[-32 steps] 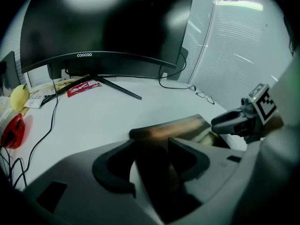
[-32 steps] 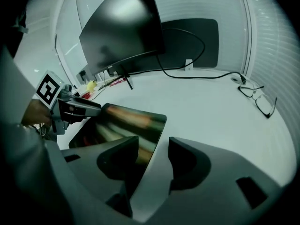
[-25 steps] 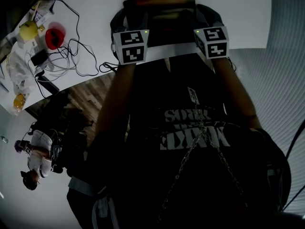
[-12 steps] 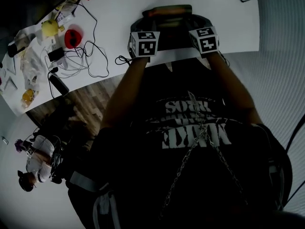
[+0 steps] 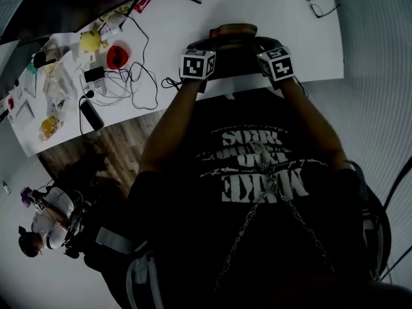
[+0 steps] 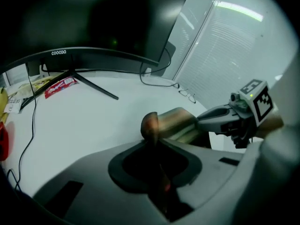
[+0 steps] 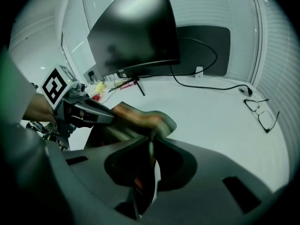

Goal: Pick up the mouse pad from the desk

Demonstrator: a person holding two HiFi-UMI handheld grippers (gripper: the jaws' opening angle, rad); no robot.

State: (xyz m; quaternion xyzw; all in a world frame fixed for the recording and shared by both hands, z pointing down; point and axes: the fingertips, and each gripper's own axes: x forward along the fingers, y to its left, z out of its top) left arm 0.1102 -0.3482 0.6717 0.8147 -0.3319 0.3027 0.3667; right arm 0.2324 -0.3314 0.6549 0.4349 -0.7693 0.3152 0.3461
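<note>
Left gripper (image 6: 153, 142): jaws closing, pinched on the left edge of the mouse pad (image 5: 233, 38). Right gripper (image 7: 150, 143): jaws closing, pinched on the pad's right edge. Pad is bowed between them, top centre of the head view, at the near edge of the white desk (image 5: 277, 8). Glasses (image 5: 317, 2) upper right, cables (image 5: 122, 82) upper left.

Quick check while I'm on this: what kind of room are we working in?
Probably an office or lab workstation: a white desk, a curved monitor on a stand, tangled cables and window blinds.
</note>
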